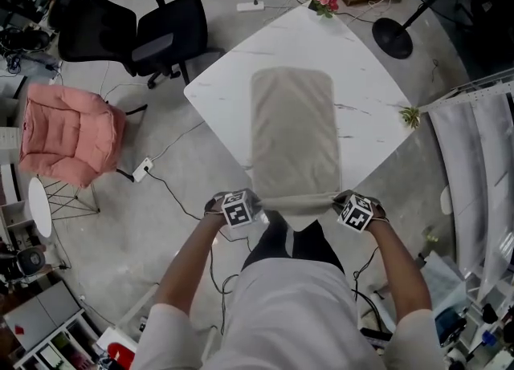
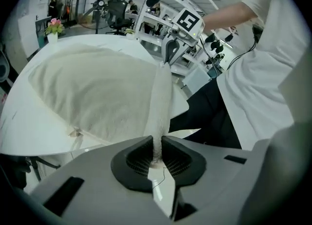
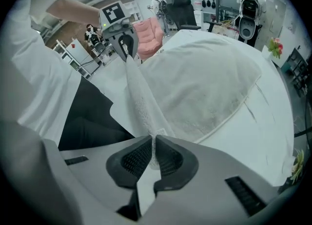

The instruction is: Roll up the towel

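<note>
Left gripper (image 2: 157, 153), right gripper (image 3: 152, 153) stretch towel (image 1: 293, 132) edge taut.

Left strip: bare table (image 1: 221, 91) beside the towel (image 1: 293, 128); narrow, but open.
Right strip: bare and wider; a small plant (image 1: 410, 115) stands only at the right corner.
Far corner: flowers (image 1: 325, 1) at the tip, apart from the towel's far end.
Over the towel: it lies flat and low; open above.
Near corner: the towel's edge is stretched between the left gripper (image 2: 157, 153) and the right gripper (image 3: 152, 153), with the person's body (image 1: 289, 280) just behind.
Floor left: black chair (image 1: 173, 31) near the table edge.
Floor right: fan base (image 1: 393, 37), well apart.
</note>
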### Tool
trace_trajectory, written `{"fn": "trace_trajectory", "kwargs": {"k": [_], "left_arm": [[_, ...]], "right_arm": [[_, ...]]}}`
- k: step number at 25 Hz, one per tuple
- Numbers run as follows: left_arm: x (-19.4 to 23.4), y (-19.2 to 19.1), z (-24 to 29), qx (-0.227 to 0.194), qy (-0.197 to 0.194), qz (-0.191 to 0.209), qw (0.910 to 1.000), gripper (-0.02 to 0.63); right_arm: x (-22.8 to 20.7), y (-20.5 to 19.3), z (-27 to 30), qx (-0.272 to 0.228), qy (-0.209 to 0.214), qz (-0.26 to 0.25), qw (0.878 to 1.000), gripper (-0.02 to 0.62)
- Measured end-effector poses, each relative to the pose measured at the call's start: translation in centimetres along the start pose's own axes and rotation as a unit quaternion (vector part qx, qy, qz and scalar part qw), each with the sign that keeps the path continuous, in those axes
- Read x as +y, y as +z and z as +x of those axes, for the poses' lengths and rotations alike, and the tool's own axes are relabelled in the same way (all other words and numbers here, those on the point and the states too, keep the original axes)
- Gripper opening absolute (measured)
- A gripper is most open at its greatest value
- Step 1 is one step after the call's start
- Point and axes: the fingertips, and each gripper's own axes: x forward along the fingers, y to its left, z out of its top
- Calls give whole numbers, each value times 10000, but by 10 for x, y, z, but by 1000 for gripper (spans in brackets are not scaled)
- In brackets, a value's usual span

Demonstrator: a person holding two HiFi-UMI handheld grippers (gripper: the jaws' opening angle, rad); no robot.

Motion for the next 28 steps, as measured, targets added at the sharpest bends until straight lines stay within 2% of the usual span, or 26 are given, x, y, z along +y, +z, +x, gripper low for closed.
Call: {"fn": "trace_trajectory", "kwargs": {"k": [5,8,11,14,16,18,22,25,28], "left_arm": [[28,8,-3,-39,73,-375,9993,66],[42,9,-3,-31,237,-610,9979,79],[59,9,-3,-77,659,-872,9940,109],[74,8,-7,-163,1151,-1083,9873,145],[85,6,-12,-198,1451,-1204,9819,195],[98,-2,-11,-184,1687,-1371,9759,243],[107,-9,-8,-235,1763,-1825,9670,306],[109,-12,-8,-293,1834,-1976,9625,306],[108,-10,-19,-539,1855,-2186,9565,306]], "right_arm": [[-22,4,6,35,224,-52,9997,37],[-41,10,7,-48,131,-52,9999,49],[-64,17,4,-230,-202,-94,9995,79],[-81,19,5,-308,-476,-94,9983,171],[-92,19,5,-340,-640,-58,9974,207],[-104,21,4,-389,-799,30,9960,213],[-117,22,10,-366,-967,133,9946,235],[-117,23,16,-250,-1062,43,9940,235],[-115,25,10,-291,-1112,12,9934,235]]}}
